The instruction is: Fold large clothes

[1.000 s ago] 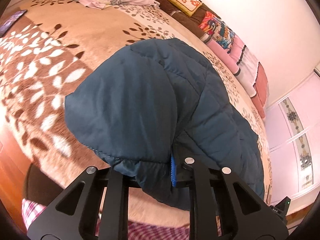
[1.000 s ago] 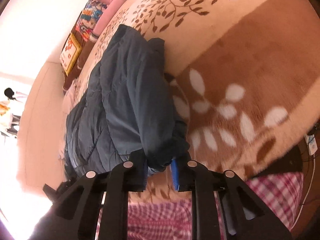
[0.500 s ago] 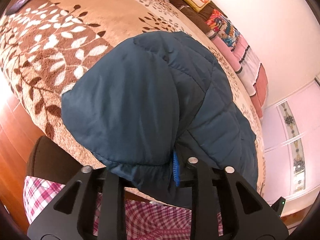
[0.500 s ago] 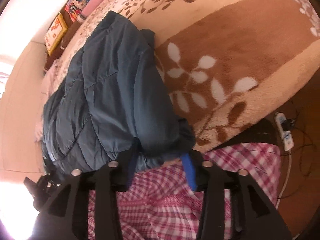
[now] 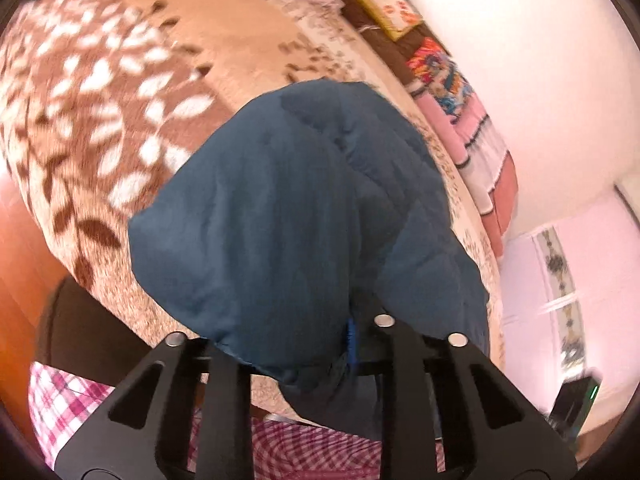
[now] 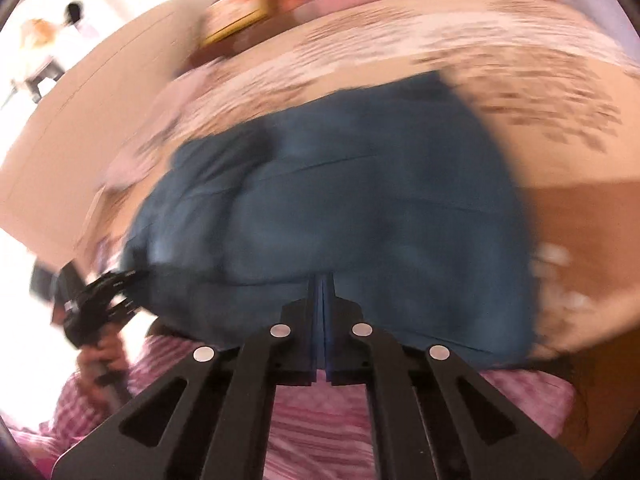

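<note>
- A bed (image 5: 248, 36) with a tan, leaf-patterned blanket carries everything.
- A blue padded jacket (image 5: 280, 216) lies at its near edge.
- Pillows (image 5: 452, 84) line the far edge.

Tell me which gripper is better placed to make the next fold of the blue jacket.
Probably the left. The left gripper has the blue jacket between its closing jaws at the near edge. The right gripper is shut with nothing in it, so it must take hold again first.
</note>
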The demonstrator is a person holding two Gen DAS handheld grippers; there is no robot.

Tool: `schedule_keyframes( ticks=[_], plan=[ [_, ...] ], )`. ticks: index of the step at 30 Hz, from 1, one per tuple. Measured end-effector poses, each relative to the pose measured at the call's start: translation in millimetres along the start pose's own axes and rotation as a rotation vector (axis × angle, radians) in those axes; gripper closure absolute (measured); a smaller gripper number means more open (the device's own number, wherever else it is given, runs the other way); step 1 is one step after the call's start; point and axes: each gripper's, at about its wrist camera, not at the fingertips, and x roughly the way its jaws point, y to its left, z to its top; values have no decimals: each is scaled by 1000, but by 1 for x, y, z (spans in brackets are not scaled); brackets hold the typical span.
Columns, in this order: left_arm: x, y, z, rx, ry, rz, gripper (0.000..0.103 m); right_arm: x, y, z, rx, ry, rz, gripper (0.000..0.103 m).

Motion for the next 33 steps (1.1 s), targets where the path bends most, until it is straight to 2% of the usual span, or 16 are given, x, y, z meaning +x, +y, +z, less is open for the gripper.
schedule_keyframes(
  ticks=[2, 4, 8, 11, 13, 20, 26, 31, 33],
  plan=[
    [-7, -9, -1, 47, -22, -3, 86, 18, 19, 10, -35, 23, 22, 99],
    [-14, -17, -1, 79, -40, -8, 86, 36, 29, 21, -62, 23, -27, 99],
    [-25, -33, -2, 160, -63, 3, 86, 79, 20, 29, -45, 117, 2, 99],
    [-32, -50, -2, 223, -71, -10, 87, 112, 9, 21, -34, 207, 0, 100],
    [-38, -67, -8, 297, -86, -13, 87, 127, 1, 16, -20, 221, 6, 102],
    [-61, -144, -31, 583, -140, -75, 88, 138, -11, 17, 3, 227, 26, 103],
    [-66, -203, -72, 838, -144, -125, 88, 139, -18, 15, 43, 223, 50, 103],
    [-63, -227, -88, 946, -146, -123, 88, 128, -30, 14, 72, 216, 123, 103],
    [-62, -231, -90, 972, -146, -113, 88, 110, -39, 16, 118, 206, 197, 100]
  ],
)
